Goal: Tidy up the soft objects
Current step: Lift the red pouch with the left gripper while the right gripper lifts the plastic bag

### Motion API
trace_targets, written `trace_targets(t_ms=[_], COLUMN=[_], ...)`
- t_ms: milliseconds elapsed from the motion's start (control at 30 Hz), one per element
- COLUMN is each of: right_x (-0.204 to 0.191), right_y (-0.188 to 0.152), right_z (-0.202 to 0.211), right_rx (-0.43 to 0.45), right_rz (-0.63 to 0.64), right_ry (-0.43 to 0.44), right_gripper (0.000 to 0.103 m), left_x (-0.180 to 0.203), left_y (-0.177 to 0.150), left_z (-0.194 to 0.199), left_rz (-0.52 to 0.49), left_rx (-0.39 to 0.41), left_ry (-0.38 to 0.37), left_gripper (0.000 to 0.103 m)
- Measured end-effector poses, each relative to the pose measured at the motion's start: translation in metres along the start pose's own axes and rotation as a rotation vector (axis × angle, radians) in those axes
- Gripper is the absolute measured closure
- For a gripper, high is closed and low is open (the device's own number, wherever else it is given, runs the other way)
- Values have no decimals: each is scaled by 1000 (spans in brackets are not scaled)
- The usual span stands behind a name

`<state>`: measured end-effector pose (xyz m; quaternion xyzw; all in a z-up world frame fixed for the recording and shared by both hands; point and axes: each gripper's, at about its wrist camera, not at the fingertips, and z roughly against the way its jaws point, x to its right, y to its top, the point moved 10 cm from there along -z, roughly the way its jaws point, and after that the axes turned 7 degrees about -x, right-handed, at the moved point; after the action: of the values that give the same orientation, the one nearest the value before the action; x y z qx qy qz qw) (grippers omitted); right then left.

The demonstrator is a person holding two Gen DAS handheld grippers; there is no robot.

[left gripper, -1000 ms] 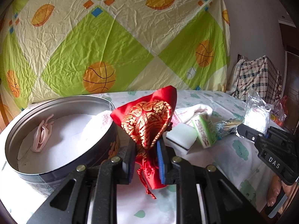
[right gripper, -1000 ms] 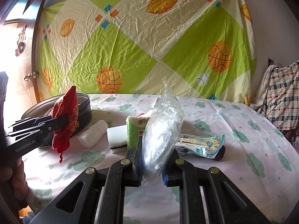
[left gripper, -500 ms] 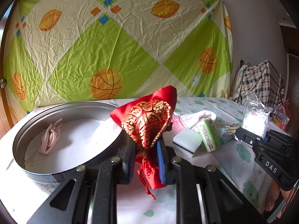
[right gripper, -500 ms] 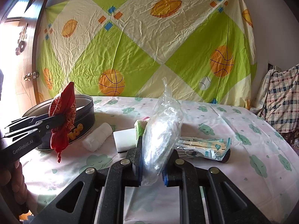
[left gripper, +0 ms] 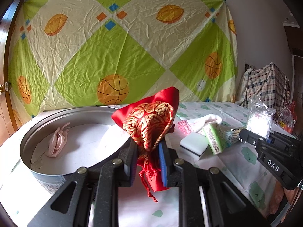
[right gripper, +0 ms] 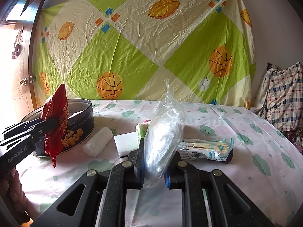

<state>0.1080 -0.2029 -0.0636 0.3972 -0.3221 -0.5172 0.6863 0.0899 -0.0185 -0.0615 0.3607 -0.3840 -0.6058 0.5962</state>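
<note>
My left gripper (left gripper: 148, 151) is shut on a red and gold drawstring pouch (left gripper: 151, 121), held upright beside the near right rim of a round metal tin (left gripper: 28, 141). The tin holds a pink cloth item (left gripper: 56, 141) on white lining. In the right wrist view the pouch (right gripper: 56, 117) hangs in front of the tin (right gripper: 79, 130). My right gripper (right gripper: 152, 162) is shut on a clear plastic bag (right gripper: 162, 132) of white soft stuff, held above the table; it also shows in the left wrist view (left gripper: 259, 117).
On the cloud-print tablecloth (right gripper: 246, 132) lie a white rolled cloth (right gripper: 98, 141), a white sponge block (right gripper: 126, 143), a green tissue pack (left gripper: 213, 138), a packet of sticks (right gripper: 206, 147) and a pink and white towel (left gripper: 198, 123). A plaid bag (right gripper: 284, 98) stands at the right.
The left gripper with the pouch has risen and drawn back a little, showing more of the tin's inside. The right gripper still holds the bag, hardly moved.
</note>
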Motion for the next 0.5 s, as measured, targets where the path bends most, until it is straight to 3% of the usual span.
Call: trace_targets(t_ms=[500], right_x=[-10], right_y=[1], right_z=[-1], right_rx=[2], right_rz=[5], right_ry=[3], right_gripper=[86], left_x=[-22], left_y=[-2], left_z=[9], left_rz=[39], left_rx=[23], left_ry=[41], left_gripper=[84])
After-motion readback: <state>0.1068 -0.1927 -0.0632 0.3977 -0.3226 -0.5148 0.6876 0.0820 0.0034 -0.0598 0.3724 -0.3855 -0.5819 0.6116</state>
